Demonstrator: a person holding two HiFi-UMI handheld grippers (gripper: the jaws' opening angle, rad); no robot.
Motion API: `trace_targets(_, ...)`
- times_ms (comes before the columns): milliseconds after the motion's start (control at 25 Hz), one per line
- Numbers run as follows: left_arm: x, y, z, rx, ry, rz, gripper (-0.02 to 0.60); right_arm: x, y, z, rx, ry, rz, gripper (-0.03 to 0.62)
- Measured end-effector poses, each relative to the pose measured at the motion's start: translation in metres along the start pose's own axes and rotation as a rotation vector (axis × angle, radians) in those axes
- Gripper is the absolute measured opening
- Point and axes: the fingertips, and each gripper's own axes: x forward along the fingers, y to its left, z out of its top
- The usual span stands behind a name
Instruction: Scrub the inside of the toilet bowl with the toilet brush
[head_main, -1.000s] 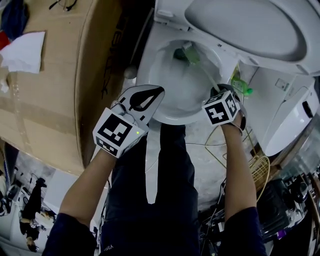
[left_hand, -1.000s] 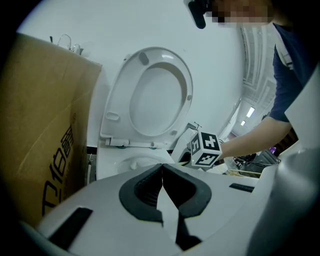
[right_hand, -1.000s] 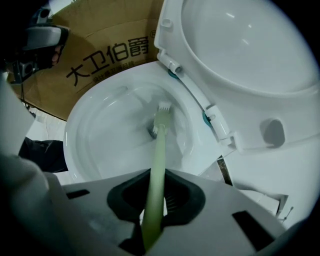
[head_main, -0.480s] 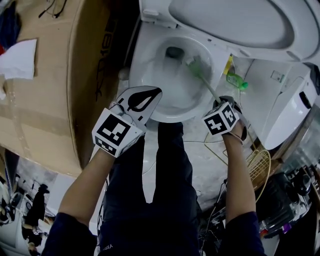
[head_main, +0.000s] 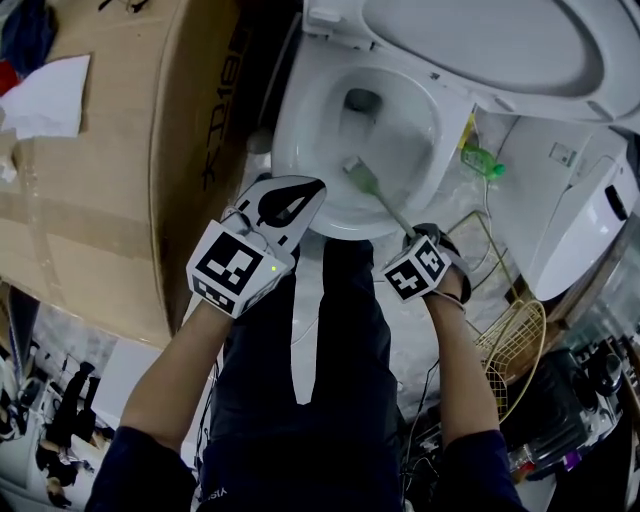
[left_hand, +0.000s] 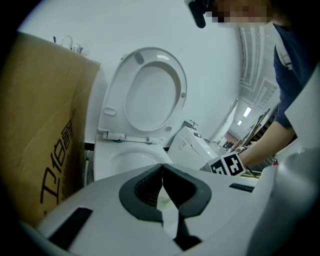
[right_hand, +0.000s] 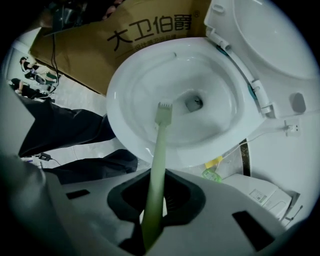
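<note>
One toilet brush (right_hand: 159, 145) was clamped in the right hand-held gripper (right_hand: 154, 202), with its head ahead inside the one toilet bowl (right_hand: 125, 85). The left hand-held gripper (left_hand: 162, 186) was held closed and empty. "大卫伯爵" was printed on one carton (right_hand: 75, 45) beyond.

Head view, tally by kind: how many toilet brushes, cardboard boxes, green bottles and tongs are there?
toilet brush: 1
cardboard box: 1
green bottle: 1
tongs: 2 (left tongs, right tongs)
Total: 5
</note>
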Motion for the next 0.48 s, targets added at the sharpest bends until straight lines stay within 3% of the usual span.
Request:
trace_targets(240,-0.011,0.005,-0.003,-0.009,-0.008,0.018,0.031,-0.005,0.022,0.048,-0.035,-0.08,0.032,0.048)
trace_targets(480,-0.016,0.01,0.001,-0.021,-0.023,0.034,0.031,-0.02,0.002,0.091,-0.046,-0.159,-0.003,0.048)
